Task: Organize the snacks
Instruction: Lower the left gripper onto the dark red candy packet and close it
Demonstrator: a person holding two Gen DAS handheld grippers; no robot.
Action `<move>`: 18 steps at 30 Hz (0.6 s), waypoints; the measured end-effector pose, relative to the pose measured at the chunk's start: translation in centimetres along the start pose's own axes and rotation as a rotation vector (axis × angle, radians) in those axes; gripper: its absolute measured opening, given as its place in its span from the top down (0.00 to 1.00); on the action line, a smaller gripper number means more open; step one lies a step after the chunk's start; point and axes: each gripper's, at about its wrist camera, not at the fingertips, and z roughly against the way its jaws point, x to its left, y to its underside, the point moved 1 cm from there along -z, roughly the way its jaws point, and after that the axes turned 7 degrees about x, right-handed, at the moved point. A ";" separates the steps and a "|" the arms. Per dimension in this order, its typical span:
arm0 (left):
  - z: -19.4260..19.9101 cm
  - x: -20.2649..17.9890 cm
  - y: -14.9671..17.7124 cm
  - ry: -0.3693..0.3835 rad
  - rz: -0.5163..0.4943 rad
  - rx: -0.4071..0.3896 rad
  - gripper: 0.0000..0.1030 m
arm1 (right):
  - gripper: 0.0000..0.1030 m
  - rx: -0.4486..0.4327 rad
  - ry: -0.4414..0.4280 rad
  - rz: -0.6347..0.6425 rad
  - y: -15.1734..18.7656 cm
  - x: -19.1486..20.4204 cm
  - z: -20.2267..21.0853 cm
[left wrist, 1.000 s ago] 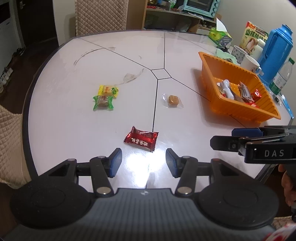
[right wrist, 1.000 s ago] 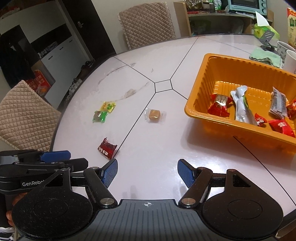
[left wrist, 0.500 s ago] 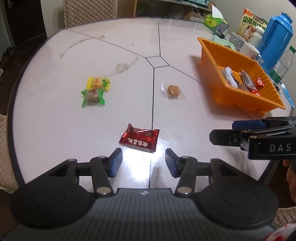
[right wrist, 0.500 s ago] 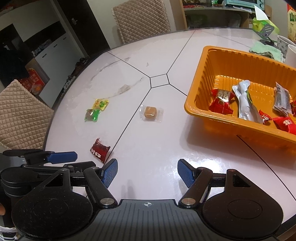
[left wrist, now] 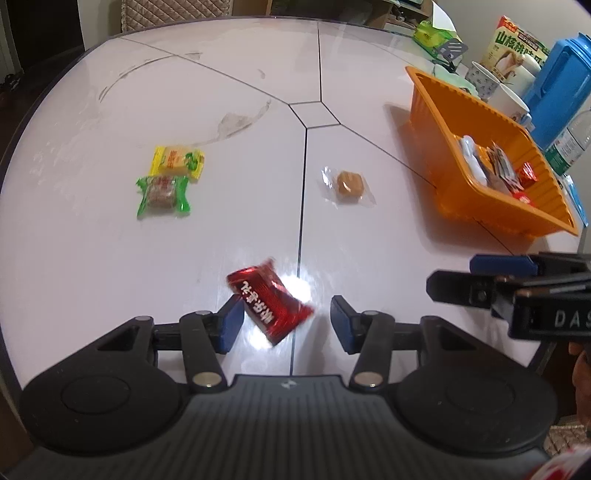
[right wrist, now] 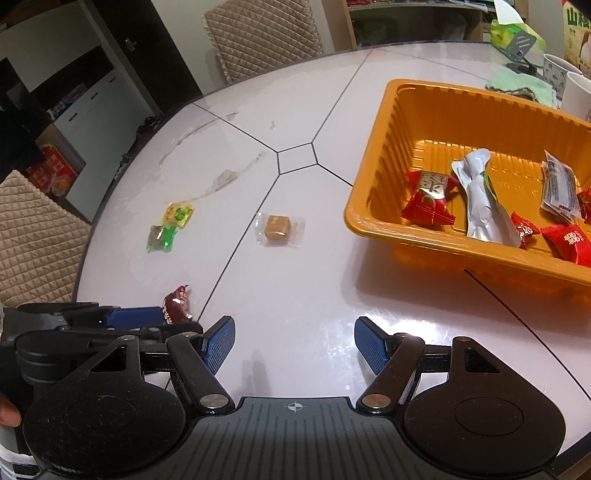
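A red snack packet (left wrist: 269,301) lies on the white table between the open fingers of my left gripper (left wrist: 286,323), touching or close to the left fingertip; it also shows in the right wrist view (right wrist: 177,303). A clear-wrapped brown candy (left wrist: 348,182) (right wrist: 277,226), a green packet (left wrist: 163,194) (right wrist: 161,237) and a yellow packet (left wrist: 177,161) (right wrist: 179,213) lie farther out. An orange tray (right wrist: 373,206) (left wrist: 436,147) holds several snacks at the right. My right gripper (right wrist: 294,345) is open and empty above the table's near part.
Mugs (left wrist: 511,101), a blue thermos (left wrist: 561,85), a water bottle (left wrist: 567,146) and a snack box (left wrist: 517,42) stand behind the tray. A green cloth (right wrist: 517,85) lies beyond the tray. Quilted chairs (right wrist: 262,33) (right wrist: 33,236) stand around the table's far and left edges.
My left gripper has moved forward and down so the red packet now sits between its fingers, turned at an angle. My right gripper has edged forward slightly.
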 end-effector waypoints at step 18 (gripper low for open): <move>-0.6 -0.4 -0.8 -0.070 -0.098 -0.016 0.78 | 0.31 0.012 -0.001 -0.027 -0.6 -1.1 -0.5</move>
